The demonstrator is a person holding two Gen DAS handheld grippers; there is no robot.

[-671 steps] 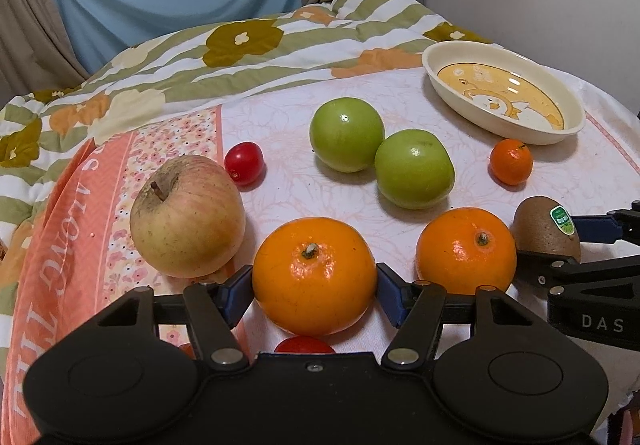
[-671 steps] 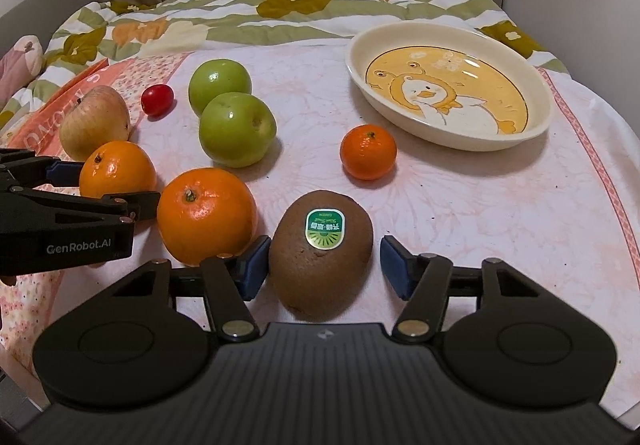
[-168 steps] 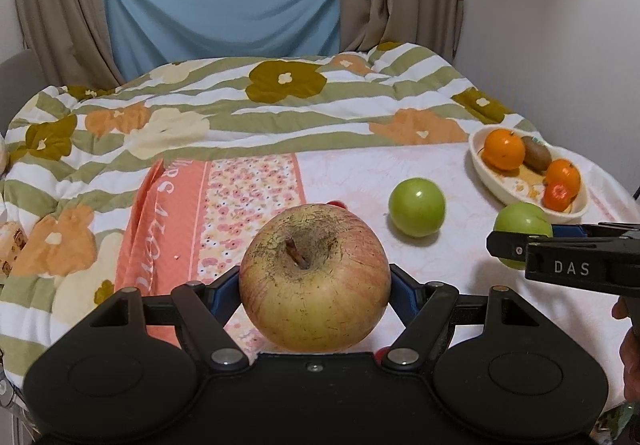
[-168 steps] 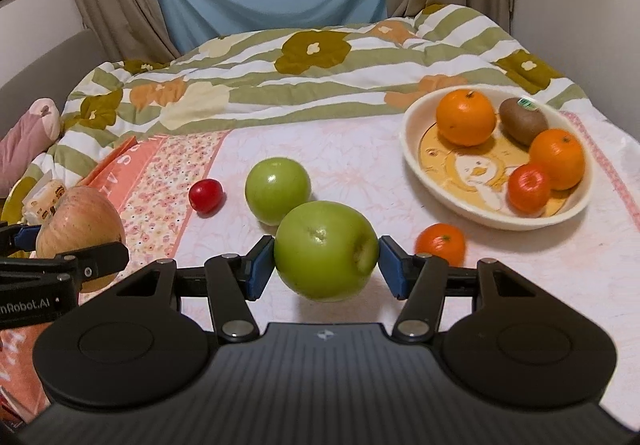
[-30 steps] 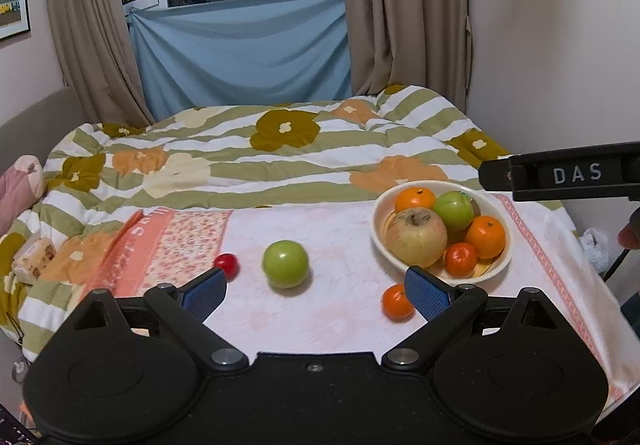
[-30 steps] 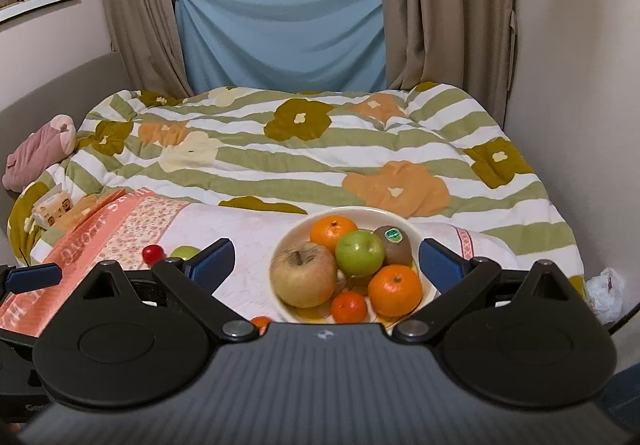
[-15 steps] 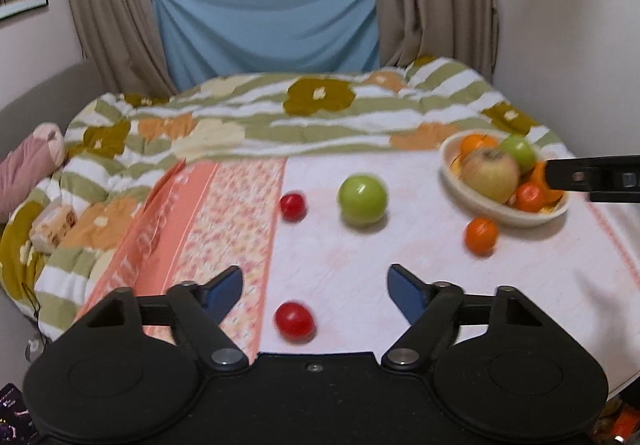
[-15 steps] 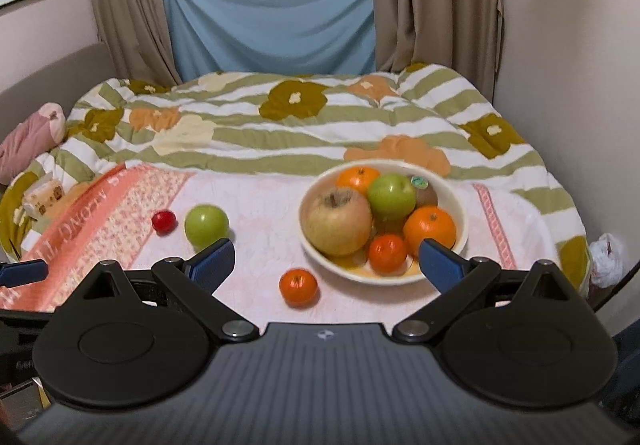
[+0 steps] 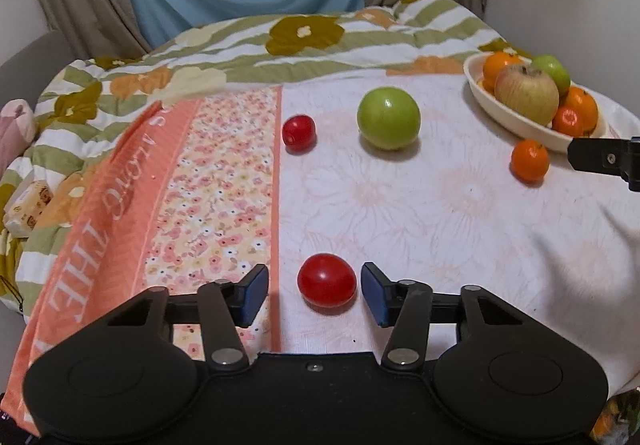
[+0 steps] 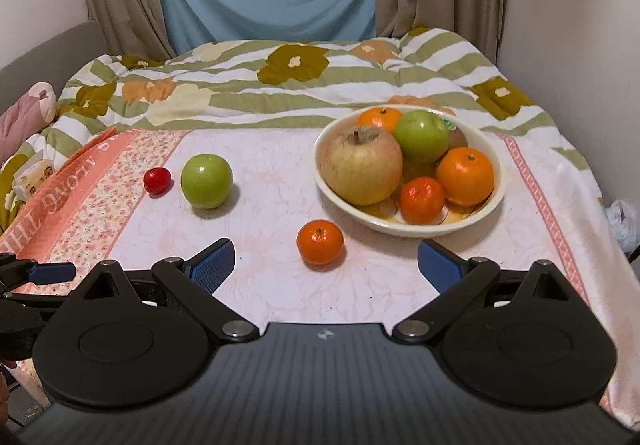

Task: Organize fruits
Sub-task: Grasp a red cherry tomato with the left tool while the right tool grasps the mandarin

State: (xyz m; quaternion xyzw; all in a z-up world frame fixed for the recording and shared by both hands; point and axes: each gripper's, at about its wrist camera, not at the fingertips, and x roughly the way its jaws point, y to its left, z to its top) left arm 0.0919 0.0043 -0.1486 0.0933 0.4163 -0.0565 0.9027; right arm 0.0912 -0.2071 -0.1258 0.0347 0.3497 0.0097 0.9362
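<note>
Left wrist: left tool (image 9: 315, 292) angled downward, jaws closing around untouched red tomato (image 9: 327, 279); right tool (image 10: 322, 260) spread.

My left gripper (image 9: 315, 295) is closing around a tomato (image 9: 327, 279), pads not yet touching. Beyond lie an apple (image 9: 388, 117) and a bowl (image 9: 516, 121).

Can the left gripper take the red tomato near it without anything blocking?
Probably yes. The near red tomato already lies between the pads of the left gripper, whose jaws are closing, not yet touching it. Only bare cloth surrounds it.
</note>
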